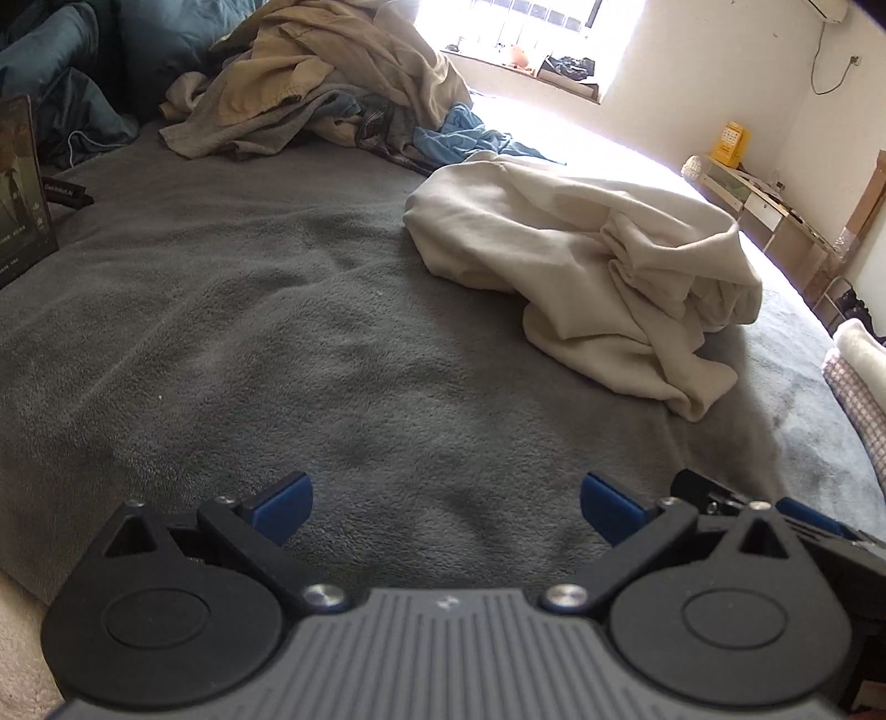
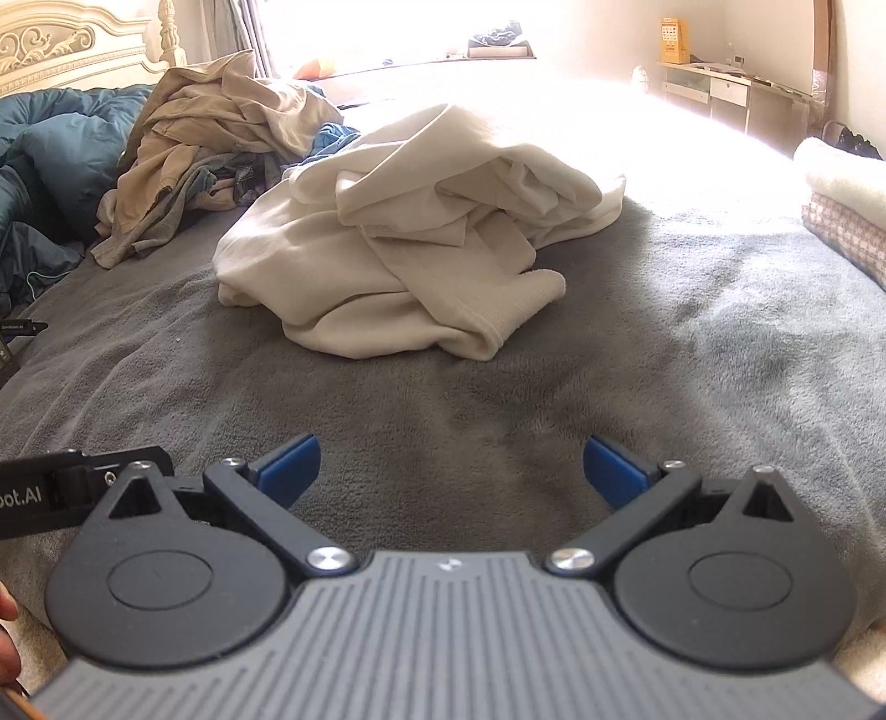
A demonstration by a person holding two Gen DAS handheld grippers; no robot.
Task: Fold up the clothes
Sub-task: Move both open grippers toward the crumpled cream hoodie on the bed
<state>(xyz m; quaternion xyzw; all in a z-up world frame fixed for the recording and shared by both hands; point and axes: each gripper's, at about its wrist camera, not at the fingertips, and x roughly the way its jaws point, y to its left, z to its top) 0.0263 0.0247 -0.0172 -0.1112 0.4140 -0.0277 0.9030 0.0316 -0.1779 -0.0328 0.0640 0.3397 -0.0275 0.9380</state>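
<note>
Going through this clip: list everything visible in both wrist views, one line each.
Cream garment: one, off-white, crumpled on the bed, ahead of both grippers.
Clothes pile: one heap, tan, grey and blue, farther back on the bed.
Blanket: one, grey, covering the bed.
Quilt: one, teal, bunched near the headboard.
Headboard: one, cream, carved, at the bed's far end.
Folded textiles: one stack, white over checked, right edge of the bed.
Desk: one, pale, by the far wall.
Yellow item: one, on the desk.
Left gripper: black, blue fingers, open, empty.
Right gripper: black, blue fingers, open, empty.
</note>
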